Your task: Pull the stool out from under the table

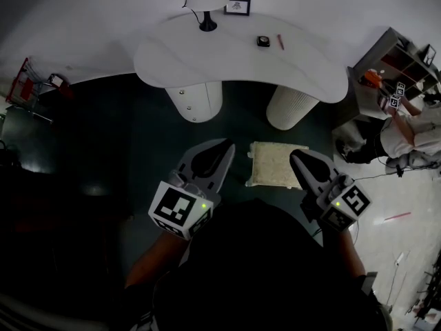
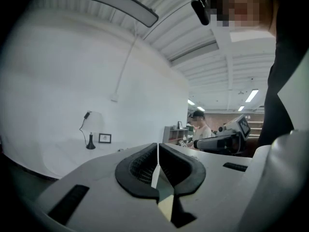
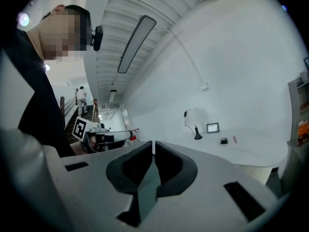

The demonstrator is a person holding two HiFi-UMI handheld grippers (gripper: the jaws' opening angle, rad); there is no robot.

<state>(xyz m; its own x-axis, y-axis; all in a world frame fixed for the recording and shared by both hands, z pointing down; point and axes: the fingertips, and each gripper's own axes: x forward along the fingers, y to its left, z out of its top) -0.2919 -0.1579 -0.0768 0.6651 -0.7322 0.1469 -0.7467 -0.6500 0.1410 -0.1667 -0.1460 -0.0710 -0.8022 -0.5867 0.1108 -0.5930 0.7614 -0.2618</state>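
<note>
We see a white worktop (image 1: 227, 57) with a red pen (image 1: 280, 42), a dark teal floor (image 1: 96, 143), and a stool (image 1: 274, 163) with a cream, nubbly seat. The left gripper (image 1: 229, 145) and right gripper (image 1: 295, 156) are grey, each marked with black-and-white square patterns.

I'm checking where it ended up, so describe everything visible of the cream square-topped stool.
Only the seat of the cream square-topped stool shows, from above: a rounded square with a nubbly, fabric-like surface, level on the dark floor, in front of the white curved table and clear of its edge. Legs are hidden. The right gripper overlaps its right edge; contact cannot be told.
</note>
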